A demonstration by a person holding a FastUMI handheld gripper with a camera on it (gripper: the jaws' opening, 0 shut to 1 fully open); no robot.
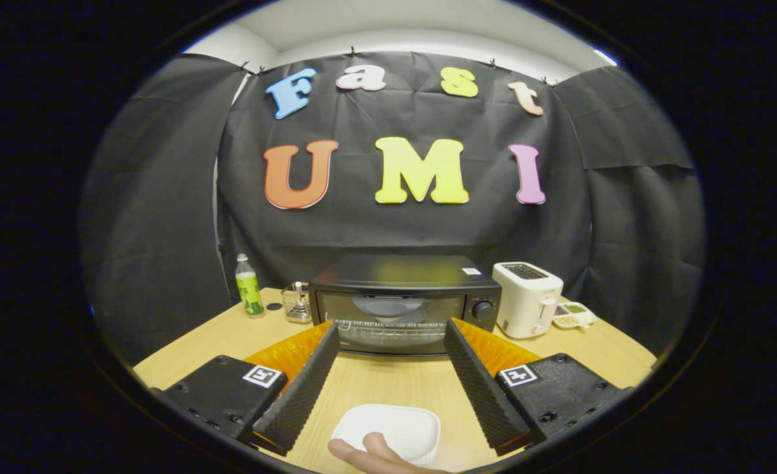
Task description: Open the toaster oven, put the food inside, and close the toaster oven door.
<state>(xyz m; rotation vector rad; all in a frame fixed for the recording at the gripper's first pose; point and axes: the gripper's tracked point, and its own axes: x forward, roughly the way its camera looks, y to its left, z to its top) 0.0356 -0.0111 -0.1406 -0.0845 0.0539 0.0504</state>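
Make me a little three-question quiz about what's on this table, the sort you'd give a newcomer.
1. True or false: the toaster oven door is shut.
2. What stands just right of the toaster oven? A) a white toaster B) a kettle C) a green bottle
3. Fill in: the gripper is ____, with nothing pressed between its fingers.

Key:
1. True. The glass door is upright and closed, beyond the fingers.
2. A. The white toaster stands there; the green bottle is off to the oven's left, past a small glass jar.
3. Open. The white dish lies on the wooden table between the fingers, with a hand touching it.
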